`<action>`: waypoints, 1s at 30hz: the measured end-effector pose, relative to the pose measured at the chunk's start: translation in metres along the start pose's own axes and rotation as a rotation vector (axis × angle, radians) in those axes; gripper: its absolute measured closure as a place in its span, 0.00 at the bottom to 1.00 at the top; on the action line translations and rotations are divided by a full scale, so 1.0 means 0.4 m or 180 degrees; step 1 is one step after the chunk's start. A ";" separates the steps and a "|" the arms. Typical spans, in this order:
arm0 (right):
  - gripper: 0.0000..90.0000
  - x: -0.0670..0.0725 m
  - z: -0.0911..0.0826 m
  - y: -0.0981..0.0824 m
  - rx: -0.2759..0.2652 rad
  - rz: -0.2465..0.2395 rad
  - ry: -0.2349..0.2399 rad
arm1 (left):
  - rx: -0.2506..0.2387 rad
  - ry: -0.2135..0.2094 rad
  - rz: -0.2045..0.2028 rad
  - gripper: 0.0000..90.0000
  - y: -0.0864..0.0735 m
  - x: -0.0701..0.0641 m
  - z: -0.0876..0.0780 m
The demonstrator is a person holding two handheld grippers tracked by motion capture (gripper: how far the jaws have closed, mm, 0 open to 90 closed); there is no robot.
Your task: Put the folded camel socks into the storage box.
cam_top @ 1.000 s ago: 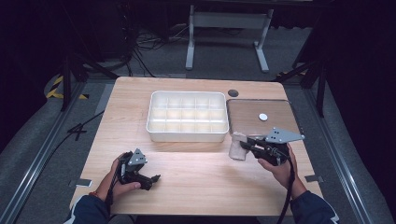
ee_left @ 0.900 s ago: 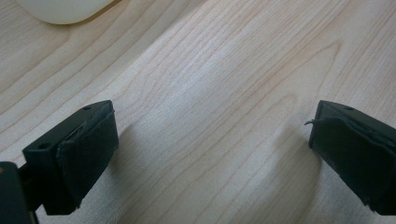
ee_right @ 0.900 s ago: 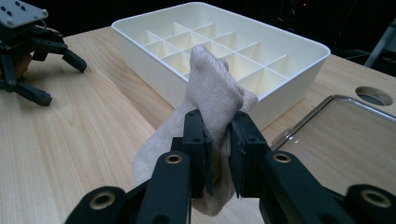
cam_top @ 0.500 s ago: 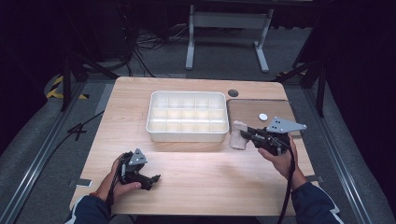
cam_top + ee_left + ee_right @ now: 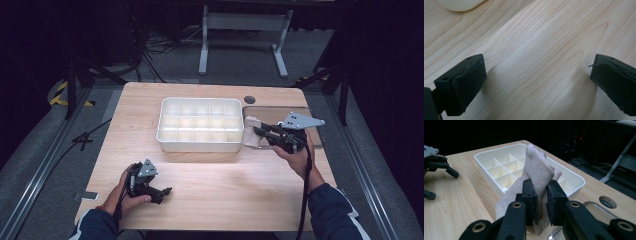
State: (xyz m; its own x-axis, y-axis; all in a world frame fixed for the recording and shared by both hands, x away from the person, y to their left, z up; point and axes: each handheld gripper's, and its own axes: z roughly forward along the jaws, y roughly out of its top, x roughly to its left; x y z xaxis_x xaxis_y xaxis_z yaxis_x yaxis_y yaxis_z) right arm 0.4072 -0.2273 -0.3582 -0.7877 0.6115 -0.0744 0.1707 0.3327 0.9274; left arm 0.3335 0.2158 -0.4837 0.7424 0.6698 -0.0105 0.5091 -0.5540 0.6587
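My right gripper (image 5: pixel 257 131) (image 5: pixel 541 195) is shut on a beige sock (image 5: pixel 536 172), held bunched above the table just right of a white divided organiser tray (image 5: pixel 199 144). In the high view the sock (image 5: pixel 251 131) hangs beside the tray's right wall. The tray (image 5: pixel 486 162) has several small compartments, all bare as far as I can see. My left gripper (image 5: pixel 165 191) (image 5: pixel 536 82) rests low over the wood near the front left, open, with bare table between its pads (image 5: pixel 470 80).
A clear shallow tray (image 5: pixel 272 112) lies on the table behind my right hand. A round cable hole (image 5: pixel 249 99) sits near the back edge. Bare wood spreads across the front middle of the table (image 5: pixel 225 180).
My right gripper has lifted the sock and carried it left and away from me, up to the organiser tray's right side. The left gripper has stayed put.
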 end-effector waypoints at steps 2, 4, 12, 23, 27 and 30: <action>0.87 0.000 0.009 0.007 0.0003 -0.0018 0.0000 | 0.0000 0.0002 -0.0002 0.00 0.000 0.000 0.000; 0.87 0.003 0.018 0.013 0.0004 -0.0034 0.0005 | 0.0002 0.0004 -0.0027 0.00 -0.001 -0.002 0.000; 0.87 0.008 0.061 0.029 0.0052 -0.0054 0.0037 | -0.0009 0.0024 -0.0039 0.00 -0.003 -0.006 -0.001; 0.87 0.022 0.115 0.064 0.0062 -0.0138 0.0089 | -0.0026 0.0015 -0.0066 0.00 -0.004 -0.009 -0.001; 0.87 0.025 0.131 0.074 0.0091 -0.0168 0.0106 | -0.0024 0.0015 -0.0063 0.00 -0.004 -0.009 -0.001; 0.87 0.027 0.140 0.080 0.0097 -0.0189 0.0111 | -0.0020 0.0027 -0.0031 0.00 -0.005 -0.008 -0.002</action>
State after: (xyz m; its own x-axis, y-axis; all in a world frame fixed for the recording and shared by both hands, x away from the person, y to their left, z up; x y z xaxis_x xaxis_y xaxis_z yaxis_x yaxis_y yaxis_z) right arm 0.4374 -0.1700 -0.3499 -0.8171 0.5648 -0.1157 0.1405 0.3898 0.9101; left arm 0.3297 0.2151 -0.4842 0.7337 0.6793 -0.0105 0.5135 -0.5443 0.6634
